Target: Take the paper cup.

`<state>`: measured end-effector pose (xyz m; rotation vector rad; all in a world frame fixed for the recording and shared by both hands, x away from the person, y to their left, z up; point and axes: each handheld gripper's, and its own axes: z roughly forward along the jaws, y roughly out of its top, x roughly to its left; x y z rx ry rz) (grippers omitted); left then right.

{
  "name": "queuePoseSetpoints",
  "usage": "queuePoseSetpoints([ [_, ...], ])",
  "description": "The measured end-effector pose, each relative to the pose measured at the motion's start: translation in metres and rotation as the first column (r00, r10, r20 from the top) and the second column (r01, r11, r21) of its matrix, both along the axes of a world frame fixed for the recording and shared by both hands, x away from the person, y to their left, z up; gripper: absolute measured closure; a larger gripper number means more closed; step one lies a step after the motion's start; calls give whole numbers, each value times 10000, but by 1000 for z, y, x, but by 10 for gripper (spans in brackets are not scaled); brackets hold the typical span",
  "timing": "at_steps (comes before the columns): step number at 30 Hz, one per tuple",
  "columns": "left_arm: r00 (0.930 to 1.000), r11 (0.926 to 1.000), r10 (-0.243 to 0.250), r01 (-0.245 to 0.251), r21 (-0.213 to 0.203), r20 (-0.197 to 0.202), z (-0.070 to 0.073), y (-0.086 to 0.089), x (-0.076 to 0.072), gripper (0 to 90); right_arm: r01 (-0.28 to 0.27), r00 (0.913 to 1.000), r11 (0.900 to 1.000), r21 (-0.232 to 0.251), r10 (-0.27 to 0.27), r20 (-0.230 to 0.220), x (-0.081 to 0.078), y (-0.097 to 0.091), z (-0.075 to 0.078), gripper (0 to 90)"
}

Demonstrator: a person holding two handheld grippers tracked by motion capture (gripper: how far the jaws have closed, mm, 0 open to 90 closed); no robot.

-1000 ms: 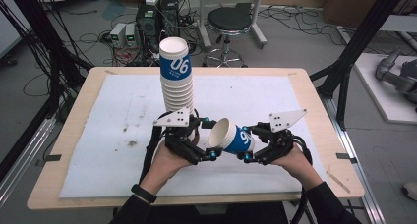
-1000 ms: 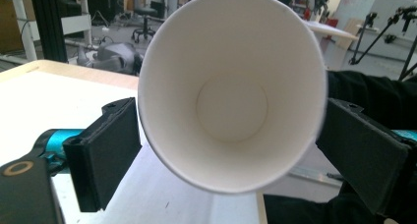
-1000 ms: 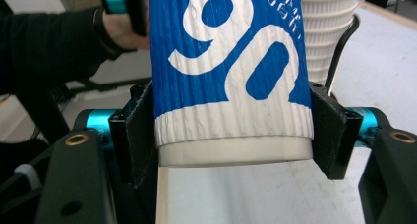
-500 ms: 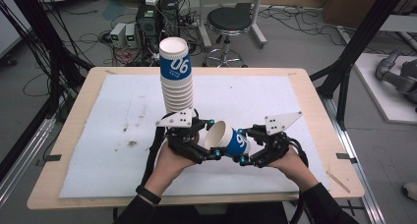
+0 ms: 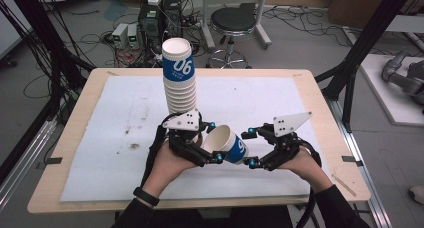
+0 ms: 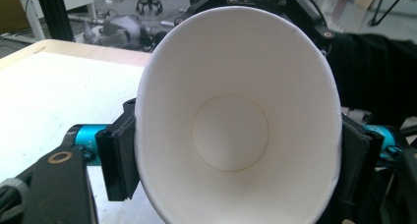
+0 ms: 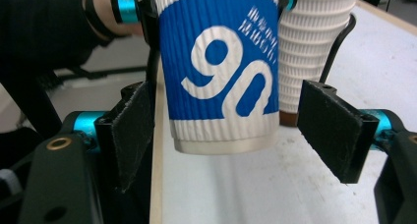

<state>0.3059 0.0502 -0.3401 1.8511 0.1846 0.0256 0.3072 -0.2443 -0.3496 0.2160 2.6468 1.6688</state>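
1. Between my two hands, near the table's front edge, my left tongs [image 6: 231,150] pinch the single cup [image 5: 227,143] at its rim, jaws closed tight enough to squash the mouth slightly oval.
2. My right tongs [image 7: 236,135] stand open around the cup's base, pads clear of the ribbed wall on both sides, holding nothing.
3. I judge this a handover: I should close the right jaws squarely on the ribbed band before loosening the left, and gently, since the paper buckles.
4. Behind, just far of my left hand, the tall stack of cups [image 5: 179,78] stands upright on the white mat [image 5: 310,103]; I must not knock it.
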Motion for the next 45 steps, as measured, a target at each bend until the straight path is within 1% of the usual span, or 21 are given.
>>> queuePoseSetpoints([
  [1,10000,9999,-1,0,164,80,2,0,0,225,0,10000,10000,0,0,0,0,0,0,226],
  [2,9999,9992,29,-35,407,162,3,-1,-1,226,8,10000,9995,-329,-5,65,-1,4,-2,222],
  [4,9995,9958,-9,-19,917,306,7,-3,-3,225,66,9997,9988,-482,-55,234,-2,8,-4,222],
  [5,9995,9958,-9,-19,917,306,7,-3,-3,225,66,9997,9988,-482,-55,234,-2,8,-4,222],
  [7,9990,9923,-29,-27,1241,449,9,-4,-4,225,68,9996,9983,-573,-52,288,-2,12,-6,222],
  [12,9986,9861,-129,43,1658,513,14,-8,-6,225,-51,9997,9976,-698,67,220,-2,20,-11,222],
  [15,9987,9858,-194,111,1673,481,17,-11,-6,228,-111,9999,9979,-643,112,17,0,24,-15,223],
  [17,9985,9850,-266,182,1719,470,19,-14,-6,228,-164,9996,9976,-671,148,-243,1,28,-19,229],
  [20,9982,9815,-370,274,1893,474,20,-16,-4,228,-197,9996,9977,-645,183,-232,1,29,-19,254],
  [22,9984,9827,-364,277,1831,444,21,-16,-4,225,-340,9989,9976,-603,321,-332,1,28,-19,293],
  [25,9984,9839,-369,289,1762,425,21,-18,-4,216,-465,9983,9972,-583,444,-365,1,28,-19,302],
  [28,9990,9892,-258,201,1449,378,20,-19,-5,177,-500,9983,9976,-477,484,-339,1,28,-19,301],
  [29,9992,9921,-241,198,1242,331,19,-18,-5,171,-505,9983,9978,-438,491,-315,1,27,-18,301],
  [30,9994,9948,-231,206,996,239,19,-17,-5,162,-478,9986,9986,-229,472,-253,1,25,-17,301],
  [31,9997,9976,-221,215,657,82,17,-17,-4,162,-478,9986,9986,-229,472,-253,1,25,-17,301],
  [33,9995,9998,-211,211,30,-228,15,-14,-4,141,-472,9985,9988,150,476,-253,1,23,-15,301],
  [35,9993,9989,-177,163,-441,-328,14,-12,-4,134,-473,9985,9985,263,480,-247,1,22,-14,301],
  [37,9992,9972,-161,134,-742,-360,13,-10,-4,127,-420,9987,9978,504,435,-281,1,20,-13,301],
  [39,9990,9929,-178,127,-1185,-420,11,-8,-4,126,-450,9985,9957,813,475,-289,1,18,-11,301],
  [40,9984,9897,-279,207,-1415,-492,10,-9,-4,126,-450,9985,9957,813,475,-289,1,18,-11,301],
  [45,9982,9818,-311,211,-1886,-505,6,-15,-4,127,-493,9975,9916,1197,550,-447,1,18,-12,301],
])
